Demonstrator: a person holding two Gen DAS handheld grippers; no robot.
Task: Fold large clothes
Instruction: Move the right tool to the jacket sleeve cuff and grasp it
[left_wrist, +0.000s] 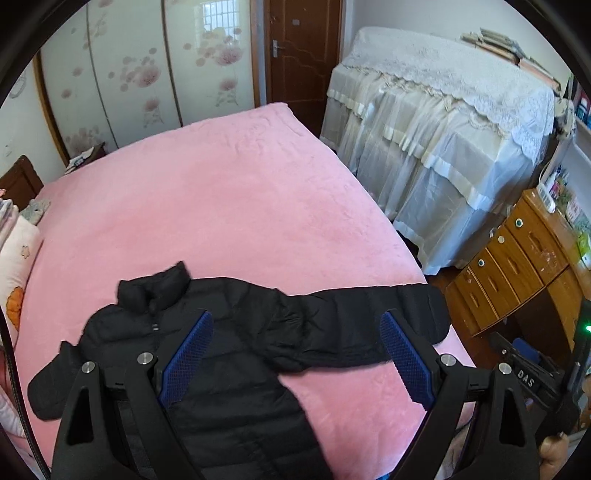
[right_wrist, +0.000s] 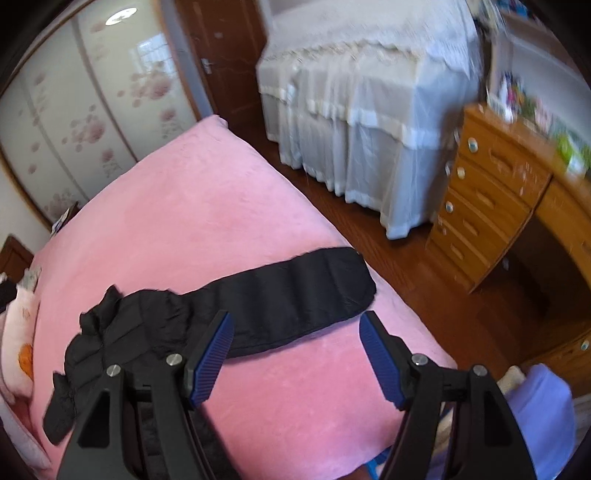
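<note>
A black puffer jacket (left_wrist: 236, 332) lies spread flat on the pink bed (left_wrist: 229, 206), collar toward the far side, one sleeve (left_wrist: 369, 317) stretched right to the bed edge. My left gripper (left_wrist: 295, 325) is open and empty, above the jacket's body. In the right wrist view the jacket (right_wrist: 147, 325) lies at left and its sleeve (right_wrist: 303, 291) reaches right. My right gripper (right_wrist: 297, 325) is open and empty, hovering just in front of that sleeve over the bed (right_wrist: 207, 206).
A white lace-covered piece of furniture (left_wrist: 443, 140) stands right of the bed. A wooden chest of drawers (left_wrist: 517, 266) is at the right. Pillows (left_wrist: 14, 266) lie at the bed's left. A wardrobe (left_wrist: 140, 74) and door (left_wrist: 303, 55) are beyond.
</note>
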